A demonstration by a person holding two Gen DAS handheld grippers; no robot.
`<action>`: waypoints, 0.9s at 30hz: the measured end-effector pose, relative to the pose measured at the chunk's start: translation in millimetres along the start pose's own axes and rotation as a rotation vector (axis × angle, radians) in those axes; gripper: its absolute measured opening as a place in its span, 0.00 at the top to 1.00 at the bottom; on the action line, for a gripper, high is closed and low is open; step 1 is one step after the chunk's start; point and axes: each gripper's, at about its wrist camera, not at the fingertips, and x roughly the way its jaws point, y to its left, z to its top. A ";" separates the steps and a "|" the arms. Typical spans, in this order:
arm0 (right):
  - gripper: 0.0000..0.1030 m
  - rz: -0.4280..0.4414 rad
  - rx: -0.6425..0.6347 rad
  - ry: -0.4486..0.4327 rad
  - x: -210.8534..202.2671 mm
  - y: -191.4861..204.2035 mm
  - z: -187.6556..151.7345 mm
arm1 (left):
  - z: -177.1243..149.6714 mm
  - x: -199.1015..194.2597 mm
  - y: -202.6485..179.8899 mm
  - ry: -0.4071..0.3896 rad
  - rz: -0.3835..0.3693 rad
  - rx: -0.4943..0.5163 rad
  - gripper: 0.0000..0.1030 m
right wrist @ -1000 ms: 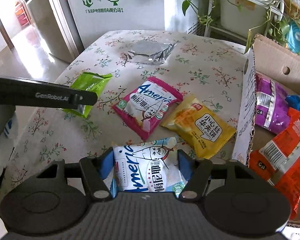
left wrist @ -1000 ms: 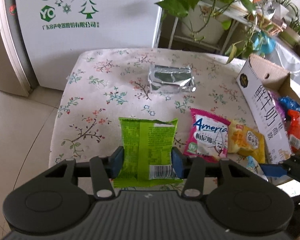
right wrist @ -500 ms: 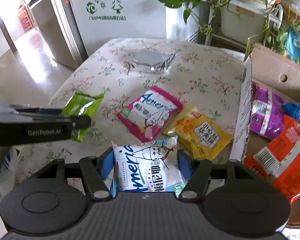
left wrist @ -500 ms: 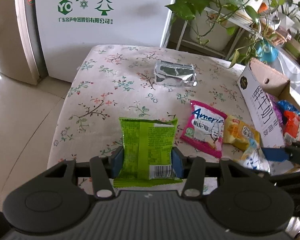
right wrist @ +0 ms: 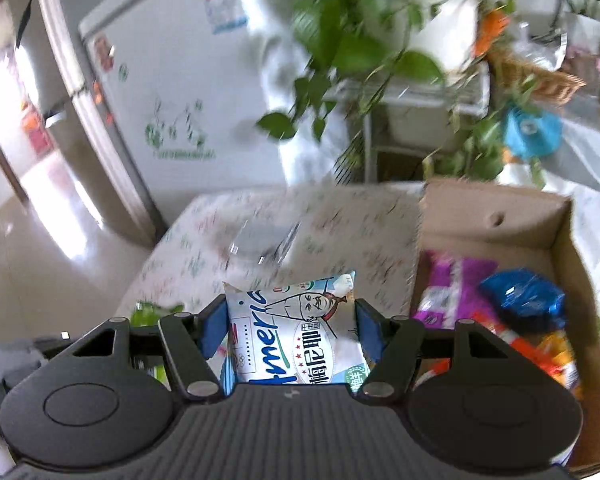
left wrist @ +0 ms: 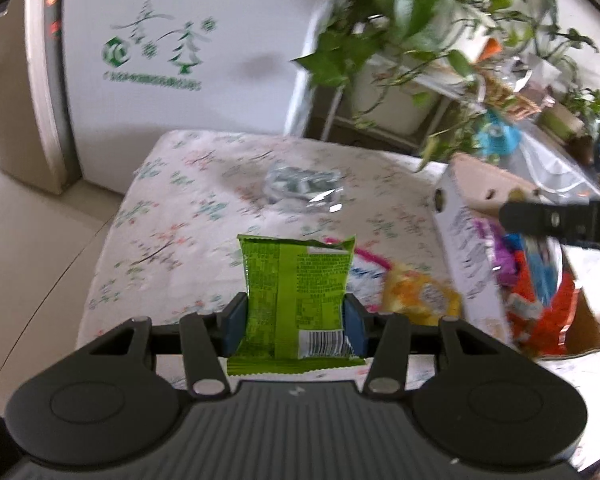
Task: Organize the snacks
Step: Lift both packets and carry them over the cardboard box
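Observation:
My left gripper [left wrist: 295,322] is shut on a green snack packet [left wrist: 296,296], held above the floral tablecloth [left wrist: 188,216]. My right gripper [right wrist: 290,330] is shut on a white and blue snack packet [right wrist: 296,336], raised beside the open cardboard box [right wrist: 500,204]. A purple packet [right wrist: 452,292], a blue packet [right wrist: 524,296] and orange packets [right wrist: 540,352] lie in the box. On the table lie a silver foil packet [left wrist: 304,188], a yellow packet [left wrist: 420,296] and a pink packet's edge [left wrist: 370,258]. The right gripper's finger [left wrist: 560,220] crosses above the box [left wrist: 472,248] in the left wrist view.
A white fridge [left wrist: 188,40] stands behind the table. Potted plants [left wrist: 412,12] on a rack hang over the table's far right. The table's left edge [left wrist: 104,248] drops to a tiled floor [left wrist: 28,240].
Both grippers have risen with their packets. The right gripper has lifted and swung toward the box, so the pink and yellow packets have left its view. The left view has shifted toward the box.

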 end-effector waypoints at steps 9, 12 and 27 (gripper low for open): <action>0.30 -0.078 0.140 -0.109 -36.0 -58.8 20.5 | 20.8 -1.4 -63.2 -0.025 -0.119 0.055 0.52; 0.30 -0.092 0.178 -0.111 -39.8 -75.2 22.8 | 26.8 1.0 -86.0 -0.031 -0.153 0.078 0.52; 0.30 -0.169 0.408 -0.097 -34.9 -135.0 27.6 | 40.5 36.3 -171.0 0.000 -0.239 0.150 0.52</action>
